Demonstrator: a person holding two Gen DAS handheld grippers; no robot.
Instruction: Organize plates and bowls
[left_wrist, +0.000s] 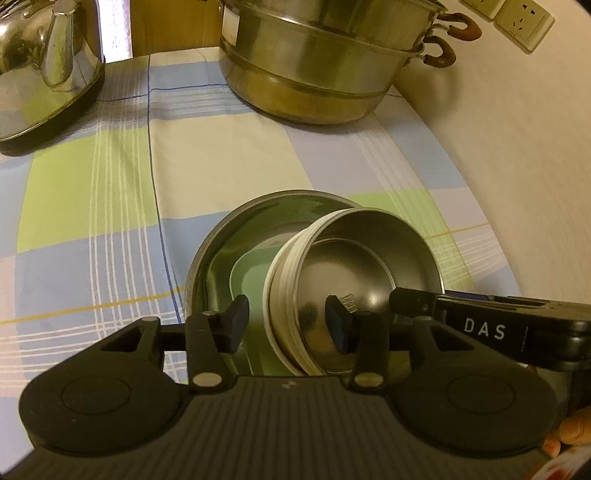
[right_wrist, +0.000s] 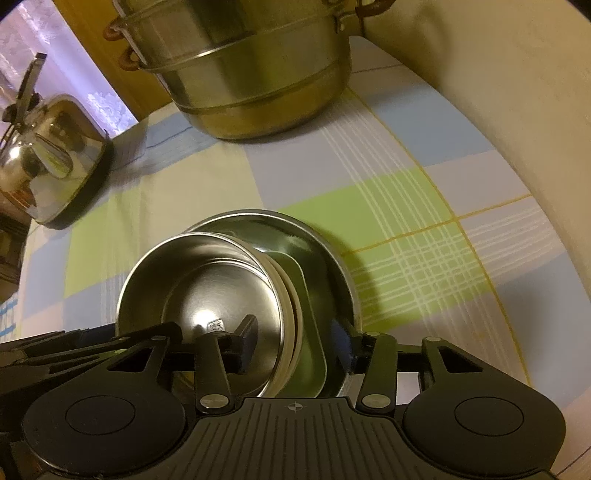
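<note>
A small steel bowl with a white outer wall (left_wrist: 354, 266) lies tilted inside a large steel bowl (left_wrist: 236, 229), on a green plate (left_wrist: 251, 273). The same stack shows in the right wrist view: small bowl (right_wrist: 207, 288), green plate (right_wrist: 310, 332), large bowl (right_wrist: 280, 229). My left gripper (left_wrist: 288, 325) is open, its fingers straddling the small bowl's near rim. My right gripper (right_wrist: 299, 345) is open, straddling the rims of the small bowl, plate and large bowl. Its tip shows in the left wrist view (left_wrist: 406, 299).
A checked cloth (left_wrist: 110, 206) covers the table. A stacked steel steamer pot (left_wrist: 317, 62) stands at the back, a steel kettle (left_wrist: 44, 66) at the back left. A wall (left_wrist: 517, 147) with sockets runs along the right.
</note>
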